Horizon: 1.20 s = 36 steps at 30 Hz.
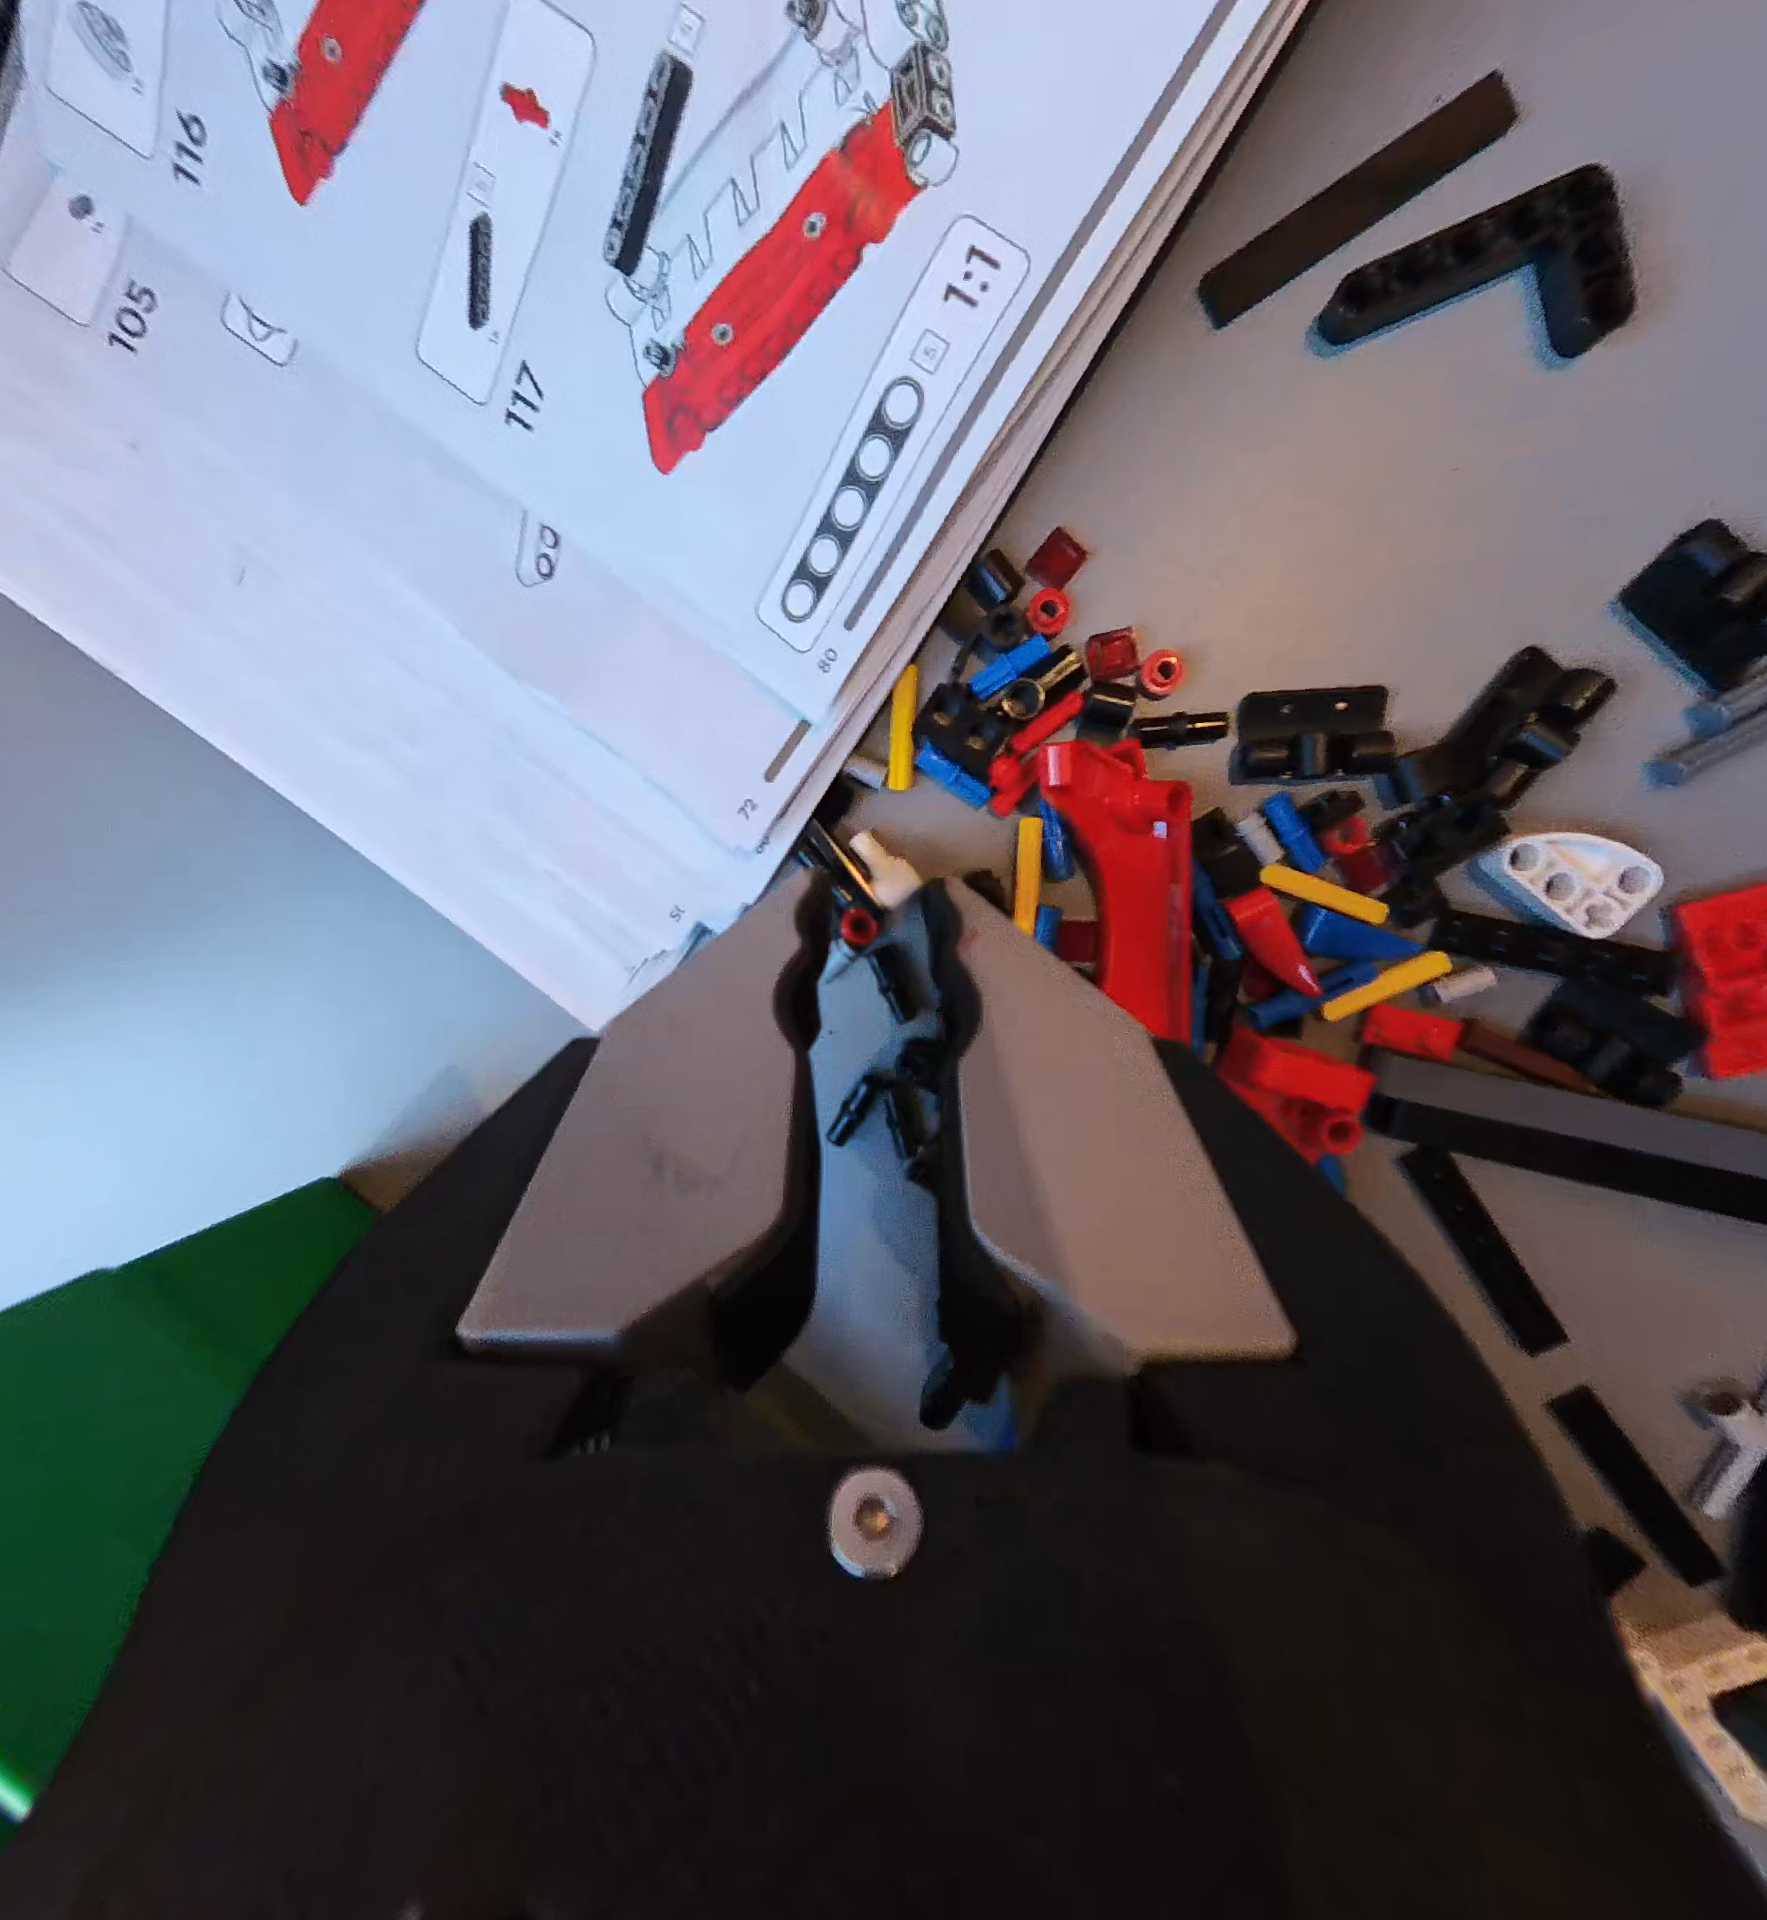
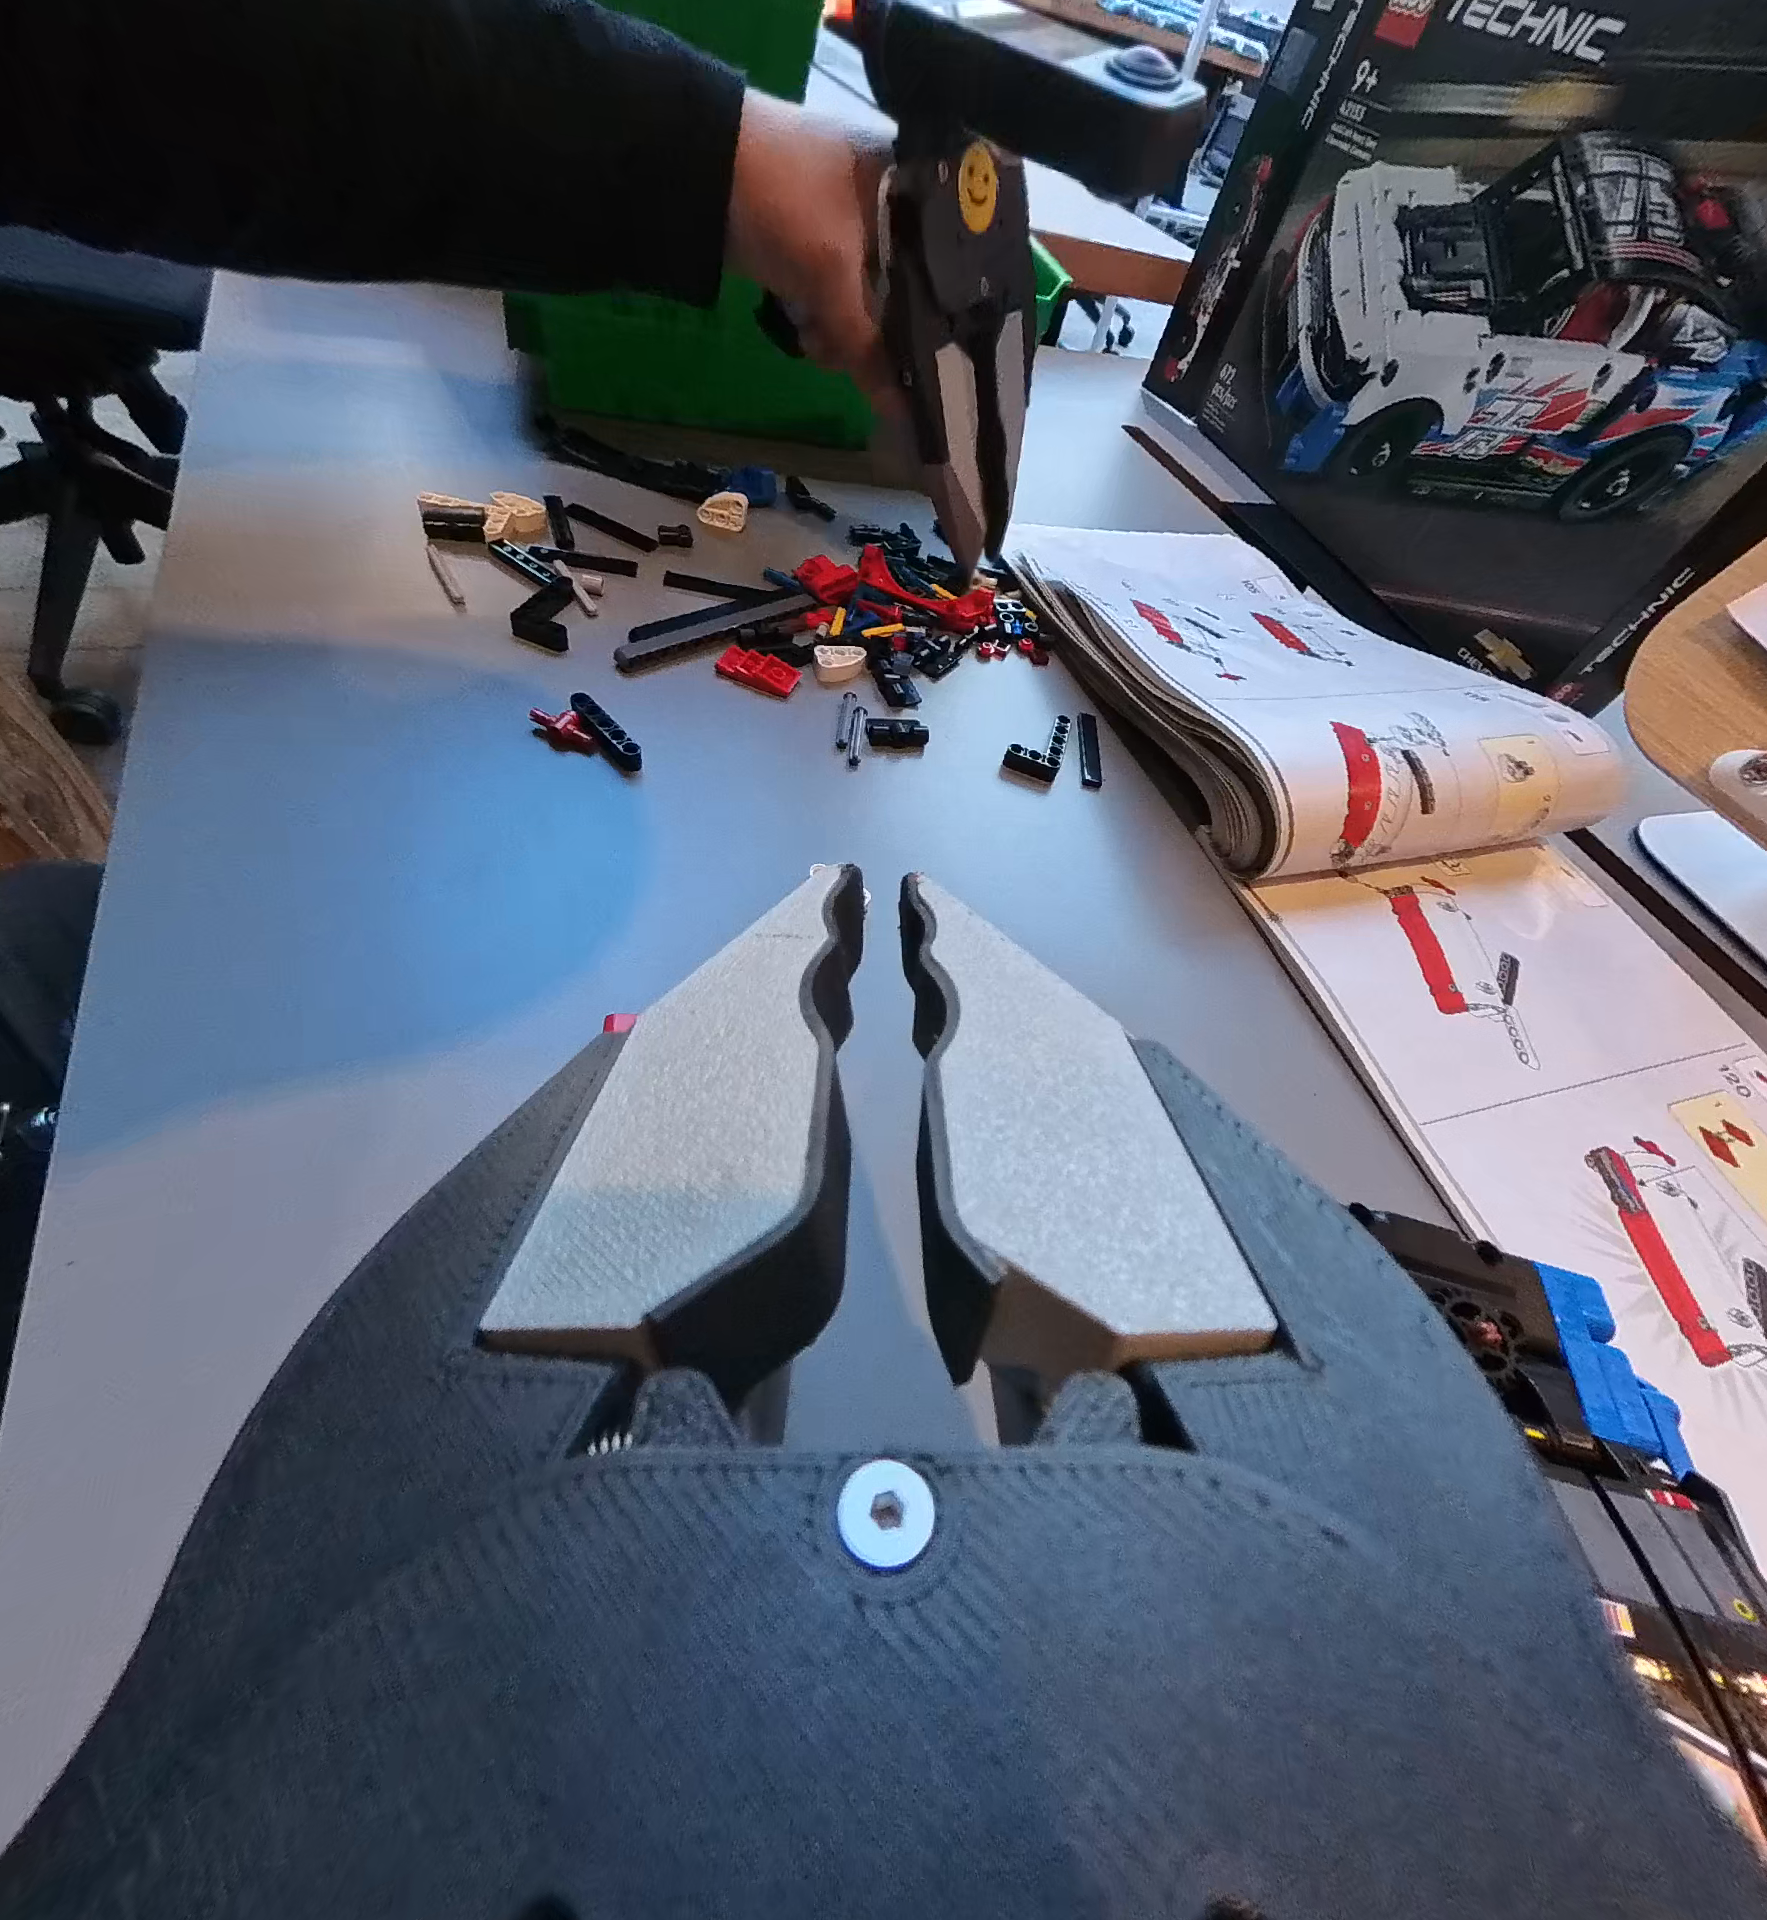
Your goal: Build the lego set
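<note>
Probing brick pile (image 1: pixel 1222 883), left claw (image 1: pixel 874 894) narrowly parted; right view alone shows right claw (image 2: pixel 881 883) narrow, empty, set box (image 2: pixel 1513 312).

Left wrist view: looked steeply down, close over your brick pile (image 1: pixel 1222 883) beside the booklet (image 1: pixel 463 364). Right wrist view: faced forward, low across the table (image 2: pixel 339 831), farther back. Shared: pile (image 2: pixel 858 613), booklet (image 2: pixel 1326 727).

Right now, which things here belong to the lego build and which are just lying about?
Job:
- loose lego pieces
- instruction booklet
- partly built model
- set box
- left gripper, down in the pile

Lying about:
- green bin
- office chair
</note>
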Tool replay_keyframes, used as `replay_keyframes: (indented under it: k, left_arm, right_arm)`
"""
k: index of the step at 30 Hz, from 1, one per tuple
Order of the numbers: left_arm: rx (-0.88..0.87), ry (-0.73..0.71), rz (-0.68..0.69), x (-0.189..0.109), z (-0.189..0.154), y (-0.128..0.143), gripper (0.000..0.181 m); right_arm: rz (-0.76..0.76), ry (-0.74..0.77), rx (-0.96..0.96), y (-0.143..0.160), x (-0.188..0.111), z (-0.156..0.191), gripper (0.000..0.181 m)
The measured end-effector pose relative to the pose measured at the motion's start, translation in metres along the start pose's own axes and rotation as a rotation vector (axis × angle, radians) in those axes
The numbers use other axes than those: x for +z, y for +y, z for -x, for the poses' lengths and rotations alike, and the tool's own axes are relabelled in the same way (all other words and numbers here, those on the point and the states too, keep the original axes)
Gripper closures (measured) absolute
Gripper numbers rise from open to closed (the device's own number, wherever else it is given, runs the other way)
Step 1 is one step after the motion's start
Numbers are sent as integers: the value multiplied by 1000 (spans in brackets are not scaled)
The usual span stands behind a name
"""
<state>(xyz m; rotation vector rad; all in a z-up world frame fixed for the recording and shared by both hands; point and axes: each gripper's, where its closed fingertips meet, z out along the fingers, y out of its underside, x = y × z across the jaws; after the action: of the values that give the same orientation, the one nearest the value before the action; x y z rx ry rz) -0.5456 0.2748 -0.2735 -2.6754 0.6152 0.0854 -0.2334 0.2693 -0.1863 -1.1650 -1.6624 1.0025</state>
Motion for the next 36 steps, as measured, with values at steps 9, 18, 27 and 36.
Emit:
replay_keyframes:
  k: [9, 18, 27, 36]
  left_arm:
    - [37, -25, 16, 6, -6, -3, 171]
    - [-38, -12, -11, 2, -2, -5, 170]
    - [-146, 46, 3, 2, 0, -2, 168]
    - [-100, 86, -11, 0, -9, 0, 170]
  right_arm:
    - [-4, 2, -4, -1, -1, 0, 176]
    - [-4, -1, 4, 0, -2, -1, 176]
    - [-1, -3, -4, 1, -1, 1, 176]
    - [-1, -6, -5, 1, -1, 1, 176]
